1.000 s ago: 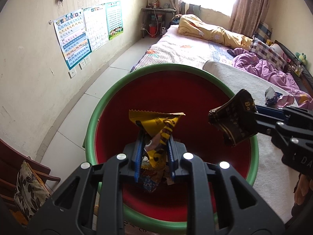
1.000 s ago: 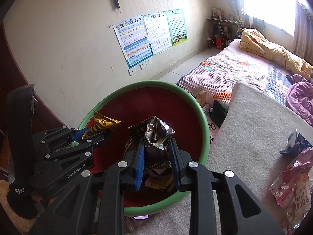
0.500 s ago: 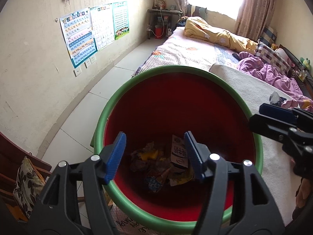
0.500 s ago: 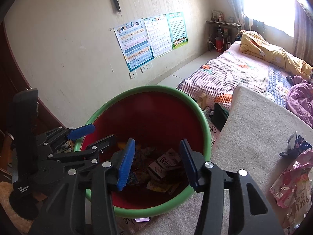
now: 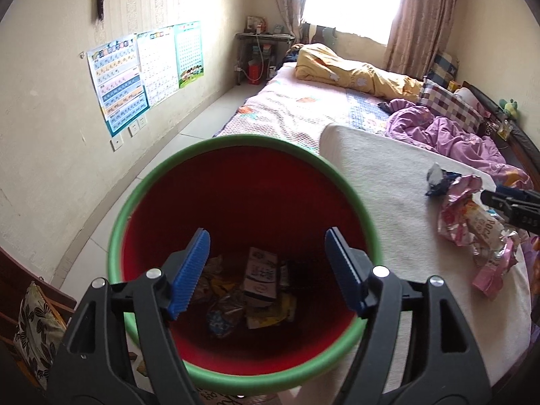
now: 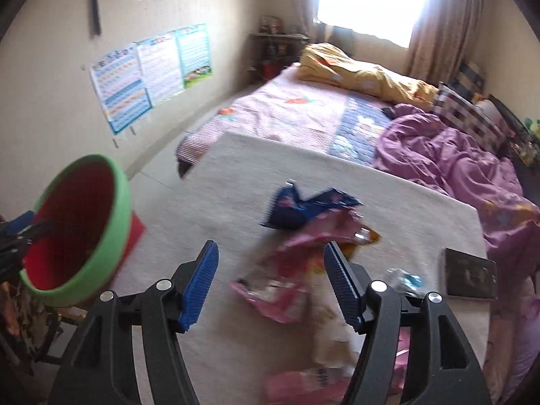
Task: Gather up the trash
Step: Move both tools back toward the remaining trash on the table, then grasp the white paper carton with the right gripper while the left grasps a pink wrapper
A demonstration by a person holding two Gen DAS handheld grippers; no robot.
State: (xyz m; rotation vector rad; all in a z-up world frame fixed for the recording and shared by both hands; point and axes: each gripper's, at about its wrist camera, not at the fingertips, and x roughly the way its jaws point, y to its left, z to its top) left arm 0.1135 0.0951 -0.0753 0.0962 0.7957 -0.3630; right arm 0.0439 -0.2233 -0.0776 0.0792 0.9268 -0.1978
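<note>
A red bin with a green rim (image 5: 158, 175) stands beside the bed, with several wrappers and a small carton (image 5: 260, 273) lying at its bottom. My left gripper (image 5: 268, 270) hangs over the bin's mouth, its jaws opening and nothing between them. My right gripper (image 6: 270, 283) is over the white blanket (image 6: 216, 182), its jaws opening too and nothing gripped; beyond its blue pads lies a crumpled pink wrapper (image 6: 287, 270) with a blue wrapper (image 6: 303, 206) behind it. The same pink wrapper (image 5: 472, 226) and blue wrapper (image 5: 438, 182) show at the right of the left wrist view. The bin (image 6: 98, 256) sits at the right wrist view's left edge.
A dark flat box (image 6: 470, 275) and a small clear wrapper (image 6: 401, 278) lie on the blanket at the right. A purple quilt (image 6: 455, 155) and a yellow quilt (image 5: 354, 74) cover the bed behind. Posters (image 5: 135, 71) hang on the left wall. A chair with a patterned cushion (image 5: 33, 324) stands by the bin.
Both grippers opened and dropped their wrappers into the bin. The right gripper then swung right, away from the bin, over the blanket and the pink wrapper. The left gripper shifted slightly above the bin.
</note>
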